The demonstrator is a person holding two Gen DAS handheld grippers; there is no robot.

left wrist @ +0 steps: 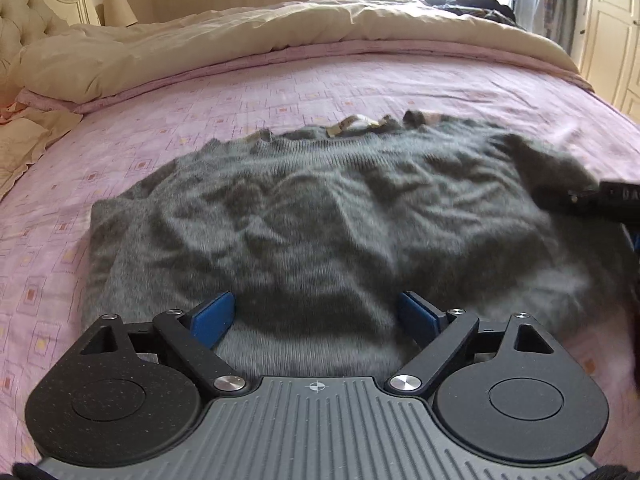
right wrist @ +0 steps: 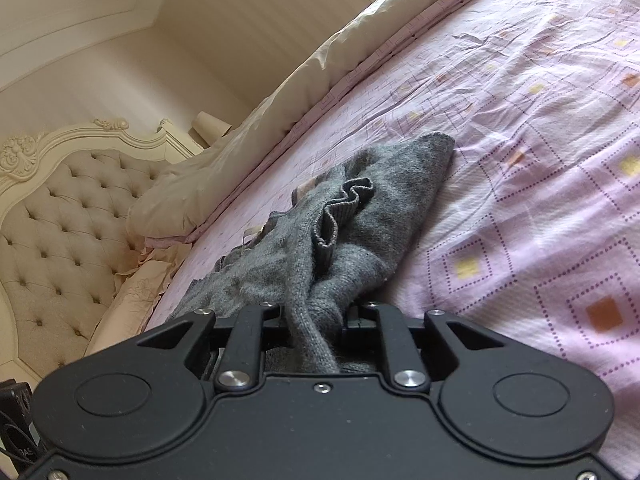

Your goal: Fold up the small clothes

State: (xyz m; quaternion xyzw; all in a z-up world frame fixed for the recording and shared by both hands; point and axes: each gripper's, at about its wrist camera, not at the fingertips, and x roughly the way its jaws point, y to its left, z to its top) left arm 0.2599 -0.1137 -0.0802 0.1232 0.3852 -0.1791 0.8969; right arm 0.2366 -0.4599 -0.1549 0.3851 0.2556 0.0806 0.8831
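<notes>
A grey knit sweater [left wrist: 320, 216] lies spread on the pink patterned bedspread [left wrist: 280, 92], its neckline at the far side. My left gripper [left wrist: 316, 316] is open, its blue pads [left wrist: 212, 316] apart over the sweater's near hem, holding nothing. My right gripper [right wrist: 316, 320] is shut on a bunched fold of the sweater [right wrist: 360, 216], with a ribbed cuff crumpled just beyond the jaws. The right gripper also shows at the right edge of the left wrist view [left wrist: 608, 196], at the sweater's right sleeve.
A cream duvet [left wrist: 240, 40] is piled along the far side of the bed. A tufted cream headboard [right wrist: 60, 208] and pillows stand at the left. Dark clothes [left wrist: 468, 4] lie at the far right near a bright window.
</notes>
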